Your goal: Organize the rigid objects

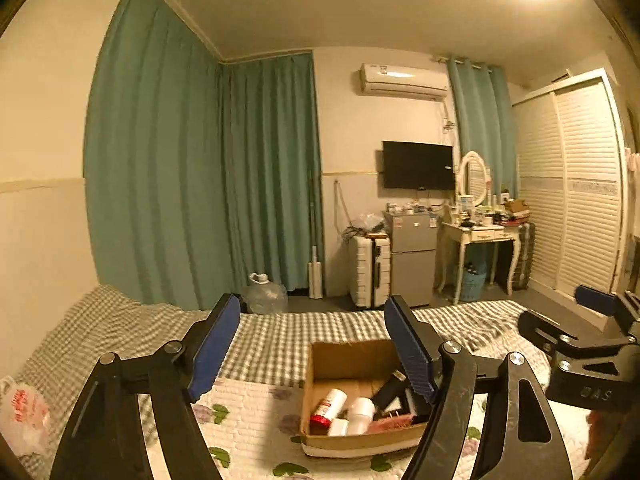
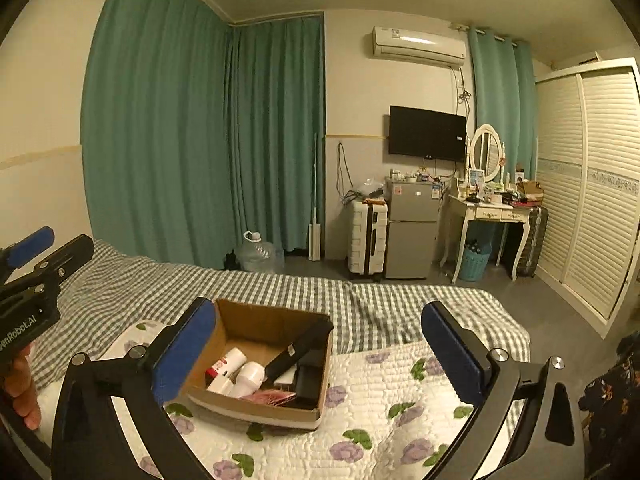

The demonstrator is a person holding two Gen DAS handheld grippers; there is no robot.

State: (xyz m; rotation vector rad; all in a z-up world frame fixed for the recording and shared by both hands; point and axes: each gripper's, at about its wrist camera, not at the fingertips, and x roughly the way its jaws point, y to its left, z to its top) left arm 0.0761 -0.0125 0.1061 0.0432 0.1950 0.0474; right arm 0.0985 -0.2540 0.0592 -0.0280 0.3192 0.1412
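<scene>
An open cardboard box (image 1: pixel 344 364) (image 2: pixel 256 320) sits on the flowered quilt. It holds a white bottle with a red cap (image 1: pixel 329 404) (image 2: pixel 226 362), a white rounded bottle (image 1: pixel 360 410) (image 2: pixel 248 378), a long black object (image 2: pixel 298 350) (image 1: pixel 390 390), a pink item (image 1: pixel 390 424) (image 2: pixel 270 396) and a black case (image 2: pixel 308 378). My left gripper (image 1: pixel 312 346) is open and empty, raised above the box's near side. My right gripper (image 2: pixel 316 346) is open and empty, raised above the box. Each gripper shows at the edge of the other's view.
The bed (image 2: pixel 380 296) has a checked sheet and a flowered quilt (image 2: pixel 400 400). A plastic bag (image 1: pixel 24 412) lies at the left. Beyond the bed stand a water jug (image 2: pixel 258 256), suitcase (image 2: pixel 366 236), small fridge (image 2: pixel 412 232), dressing table (image 2: pixel 488 212) and wardrobe (image 2: pixel 592 184).
</scene>
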